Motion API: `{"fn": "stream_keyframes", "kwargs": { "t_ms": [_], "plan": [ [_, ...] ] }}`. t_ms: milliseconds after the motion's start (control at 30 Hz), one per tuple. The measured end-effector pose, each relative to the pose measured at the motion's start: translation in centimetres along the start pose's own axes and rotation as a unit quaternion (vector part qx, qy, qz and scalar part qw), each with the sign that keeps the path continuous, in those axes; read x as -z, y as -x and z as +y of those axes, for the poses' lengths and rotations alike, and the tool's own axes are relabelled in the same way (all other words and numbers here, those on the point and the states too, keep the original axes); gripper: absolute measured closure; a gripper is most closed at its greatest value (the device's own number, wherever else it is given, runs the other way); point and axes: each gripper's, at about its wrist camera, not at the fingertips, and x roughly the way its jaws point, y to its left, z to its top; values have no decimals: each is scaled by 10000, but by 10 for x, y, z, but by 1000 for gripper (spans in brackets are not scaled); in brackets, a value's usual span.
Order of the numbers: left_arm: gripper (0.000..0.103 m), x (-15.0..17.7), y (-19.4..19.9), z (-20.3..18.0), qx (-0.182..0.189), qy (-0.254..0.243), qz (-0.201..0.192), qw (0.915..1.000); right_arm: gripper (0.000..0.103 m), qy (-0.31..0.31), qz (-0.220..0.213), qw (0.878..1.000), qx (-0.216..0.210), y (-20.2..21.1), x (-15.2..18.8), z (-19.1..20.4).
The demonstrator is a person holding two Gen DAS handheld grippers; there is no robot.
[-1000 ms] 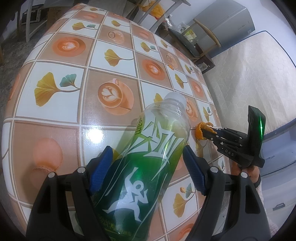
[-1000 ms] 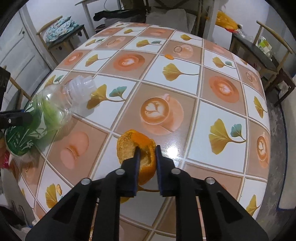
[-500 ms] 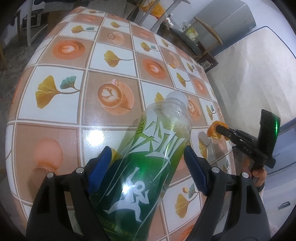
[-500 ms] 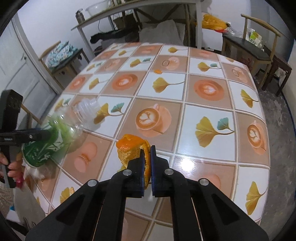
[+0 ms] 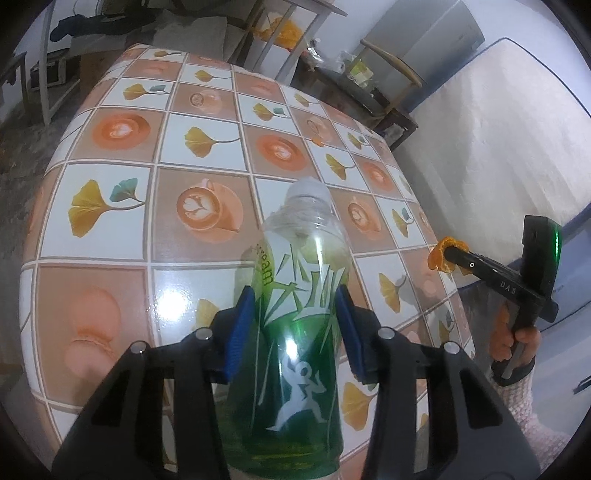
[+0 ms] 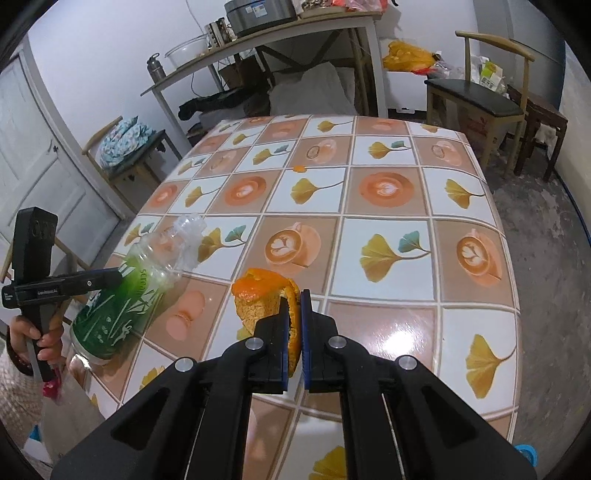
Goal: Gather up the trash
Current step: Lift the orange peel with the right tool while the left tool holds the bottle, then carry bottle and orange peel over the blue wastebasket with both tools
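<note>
Left tongs (image 5: 295, 325) just closing, clamping green bottle (image 5: 299, 332); right tongs (image 6: 294, 321) pinching orange peel (image 6: 258, 299) above worktop (image 6: 406, 206) (small orange scrap (image 6: 299, 169) left there).

A table (image 6: 476, 343) with a glossy cloth of coffee-cup and ginkgo-leaf squares fills the foreground. Behind it stands a long shelf-table (image 6: 266, 40) bearing a rice cooker (image 6: 258, 14), a clear bowl (image 6: 184, 55) and a metal flask (image 6: 157, 68). A wooden chair (image 6: 476, 99) stands to the right, a white door (image 6: 33, 170) to the left.
</note>
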Motion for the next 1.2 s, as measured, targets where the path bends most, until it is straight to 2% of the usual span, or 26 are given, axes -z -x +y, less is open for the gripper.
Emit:
{"fn": "stream_keyframes", "kwargs": {
  "t_ms": [67, 100, 133, 200, 267, 400, 633, 700, 833, 1033, 1200],
  "plan": [
    [60, -1, -1, -2, 47, -92, 139, 9998, 98, -18, -1, 10000, -16, 1, 2, 0],
    [51, -2, -3, -5, 46, -188, 265, 9995, 98, -28, -2, 10000, -30, 2, 3, 0],
    [34, -4, -6, -7, -10, -288, 422, 9987, 98, -45, -6, 10000, -52, 2, 3, 0],
    [23, -7, -15, -10, -133, -485, 772, 9957, 98, -71, -10, 9999, -100, 2, 4, 0],
    [23, -12, -23, -11, -227, -591, 1097, 9919, 98, -85, -4, 9999, -136, 1, 4, 0],
    [23, -21, -42, -16, -436, -833, 1800, 9792, 98, -57, 20, 9998, -200, -3, 6, 2],
    [24, -9, -74, -36, -754, -1190, 2602, 9552, 98, -153, 32, 9993, -336, -12, 9, -6],
    [28, -8, -75, -42, -907, -1360, 2560, 9528, 97, -186, 36, 9991, -370, -14, 10, -9],
    [45, -9, -75, -45, -1012, -1344, 2390, 9563, 98, -253, 43, 9988, -421, -16, 15, -15],
    [46, -8, -68, -47, -1099, -1265, 2136, 9625, 98, -365, -15, 9982, -475, -9, 22, -23],
    [46, -4, -52, -56, -1024, -1208, 1814, 9706, 98, -437, -109, 9977, -500, 2, 26, -27]
  ]
}}
